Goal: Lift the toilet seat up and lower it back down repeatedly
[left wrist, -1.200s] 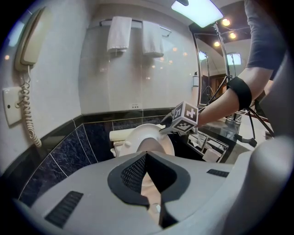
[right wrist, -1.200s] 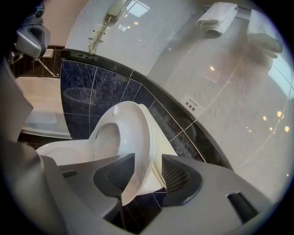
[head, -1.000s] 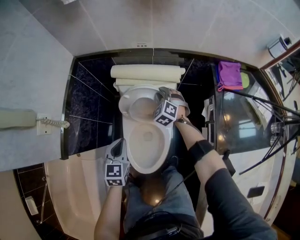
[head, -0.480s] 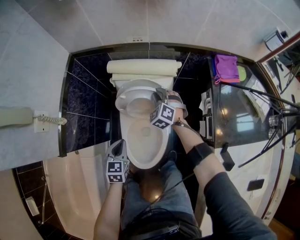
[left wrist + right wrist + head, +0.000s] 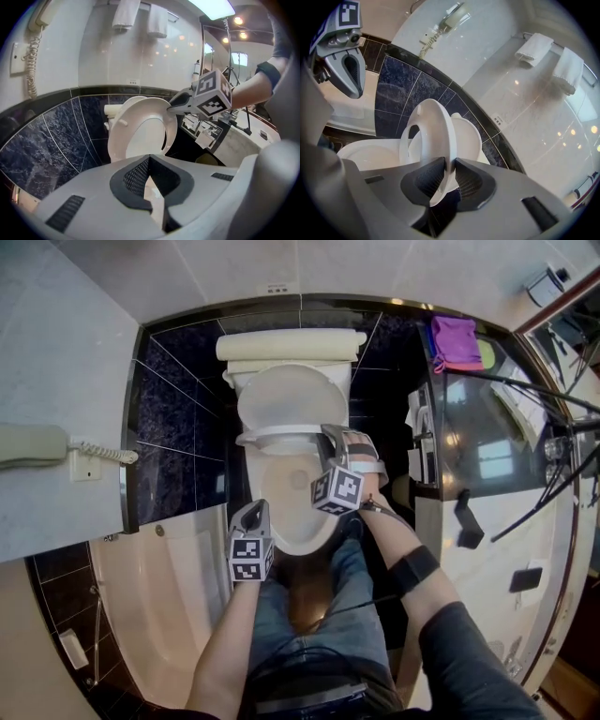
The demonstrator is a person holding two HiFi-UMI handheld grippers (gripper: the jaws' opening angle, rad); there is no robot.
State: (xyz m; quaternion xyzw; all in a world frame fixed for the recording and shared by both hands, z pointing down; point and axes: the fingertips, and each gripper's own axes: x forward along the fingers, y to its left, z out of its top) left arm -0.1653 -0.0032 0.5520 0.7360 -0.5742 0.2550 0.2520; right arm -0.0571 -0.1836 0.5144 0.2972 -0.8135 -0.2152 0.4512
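The white toilet seat [image 5: 281, 435] stands raised, close to upright, a little off the lid [image 5: 286, 395] behind it. My right gripper [image 5: 328, 439] holds the seat's right rim. In the right gripper view the seat [image 5: 429, 136] runs edge-on between the pads, which press on it; the jaws have just been closing on that rim. The left gripper view shows the seat [image 5: 123, 126] and the right gripper [image 5: 172, 104] at its edge. My left gripper [image 5: 253, 514] hangs at the bowl's [image 5: 292, 507] front left, shut and empty.
A bathtub [image 5: 159, 592] lies left of the toilet, with a wall phone [image 5: 37, 448] above it. A dark counter with a purple cloth [image 5: 457, 343] and black stand legs [image 5: 525, 427] fills the right. The person's legs [image 5: 309, 615] are just before the bowl. Towels [image 5: 534, 49] hang on the wall.
My right gripper has come away from the tank toward the bowl's front with the seat rim, and the seat now stands off the lid. My left gripper has sunk beside the bowl.
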